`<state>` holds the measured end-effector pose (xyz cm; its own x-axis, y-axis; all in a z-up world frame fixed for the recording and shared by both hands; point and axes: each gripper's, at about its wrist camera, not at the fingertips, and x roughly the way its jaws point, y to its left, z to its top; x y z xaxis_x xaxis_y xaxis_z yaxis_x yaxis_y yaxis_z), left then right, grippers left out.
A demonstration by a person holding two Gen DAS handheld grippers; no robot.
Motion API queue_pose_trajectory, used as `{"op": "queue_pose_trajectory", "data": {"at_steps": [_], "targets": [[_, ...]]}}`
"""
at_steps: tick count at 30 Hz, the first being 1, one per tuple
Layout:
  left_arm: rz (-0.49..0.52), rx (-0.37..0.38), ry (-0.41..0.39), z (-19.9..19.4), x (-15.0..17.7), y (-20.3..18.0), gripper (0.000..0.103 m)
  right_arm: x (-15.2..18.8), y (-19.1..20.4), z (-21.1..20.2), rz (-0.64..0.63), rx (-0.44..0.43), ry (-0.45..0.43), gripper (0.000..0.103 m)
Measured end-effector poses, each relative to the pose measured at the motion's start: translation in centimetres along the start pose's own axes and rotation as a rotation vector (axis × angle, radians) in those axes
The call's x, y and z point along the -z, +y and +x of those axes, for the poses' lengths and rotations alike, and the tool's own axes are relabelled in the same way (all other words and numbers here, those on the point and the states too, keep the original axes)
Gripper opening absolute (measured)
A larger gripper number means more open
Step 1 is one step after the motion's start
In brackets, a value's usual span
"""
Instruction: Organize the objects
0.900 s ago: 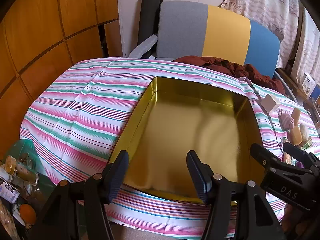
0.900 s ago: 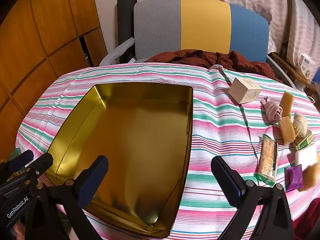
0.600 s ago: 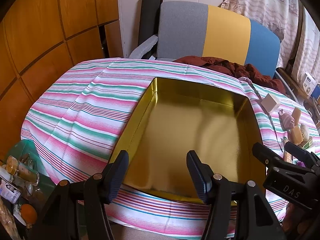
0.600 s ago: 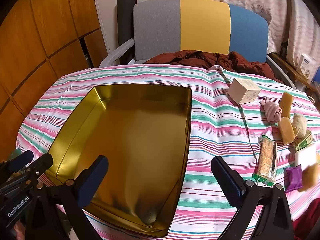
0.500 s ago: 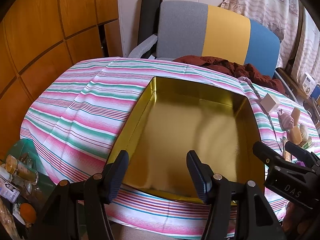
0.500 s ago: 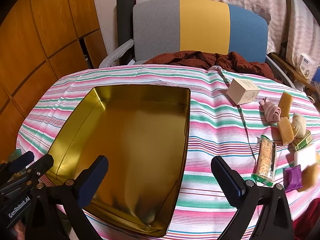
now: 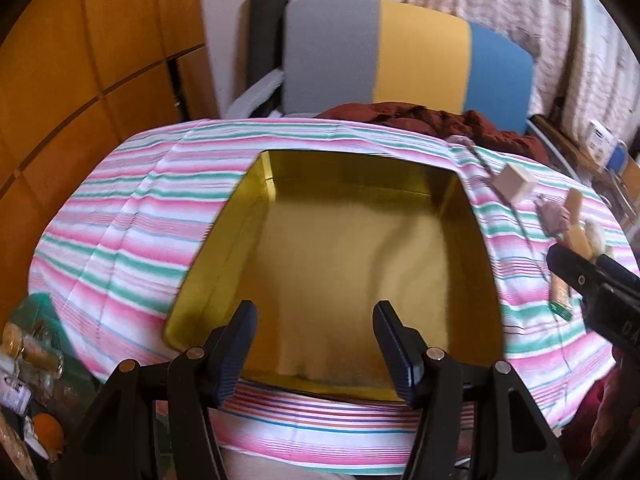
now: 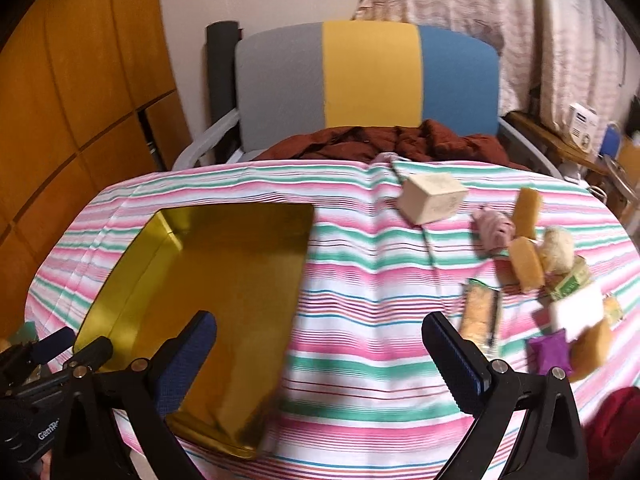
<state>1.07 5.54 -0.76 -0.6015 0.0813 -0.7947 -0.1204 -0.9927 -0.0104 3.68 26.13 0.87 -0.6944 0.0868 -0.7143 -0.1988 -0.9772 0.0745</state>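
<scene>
An empty gold tin tray [image 7: 256,208] sits on the striped tablecloth [image 7: 132,232]. My left gripper [image 7: 314,336] hovers open over the tray's near edge with nothing between its fingers. My right gripper [image 8: 320,340] stands wide open above the cloth, just right of the tray [image 8: 168,236], also empty. To its right lie a beige box [image 8: 432,198], a pink cloth bundle [image 8: 494,228], two yellow blocks [image 8: 526,262], a fluffy cream ball [image 8: 556,248], a wrapped cracker packet [image 8: 478,314], a white block [image 8: 576,310] and a purple packet [image 8: 550,350].
A chair [image 8: 368,76] with a grey, yellow and blue back stands behind the table, a dark red garment [image 8: 384,140] on its seat. Wooden cabinets [image 7: 80,80] fill the left. Bottles [image 7: 32,352] sit below the table's left edge. A thin cord [image 8: 428,244] crosses the cloth.
The right gripper has swung to the right, so the tray sits further left in its view and the small items nearer its fingers. The left gripper has shifted only slightly.
</scene>
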Motion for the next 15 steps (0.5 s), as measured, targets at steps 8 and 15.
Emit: {"op": "queue_pose_trajectory", "data": {"at_steps": [8, 15], "targets": [[0.131, 0.212, -0.056, -1.6, 0.0, -4.8, 0.061, 1.0, -8.5, -0.8, 0.133, 0.054, -0.016, 0.103], [0.223, 0.31, -0.035, -1.8, 0.1, -9.3, 0.061, 2.7, -16.2, 0.5, 0.177, 0.175, 0.056, 0.089]]}}
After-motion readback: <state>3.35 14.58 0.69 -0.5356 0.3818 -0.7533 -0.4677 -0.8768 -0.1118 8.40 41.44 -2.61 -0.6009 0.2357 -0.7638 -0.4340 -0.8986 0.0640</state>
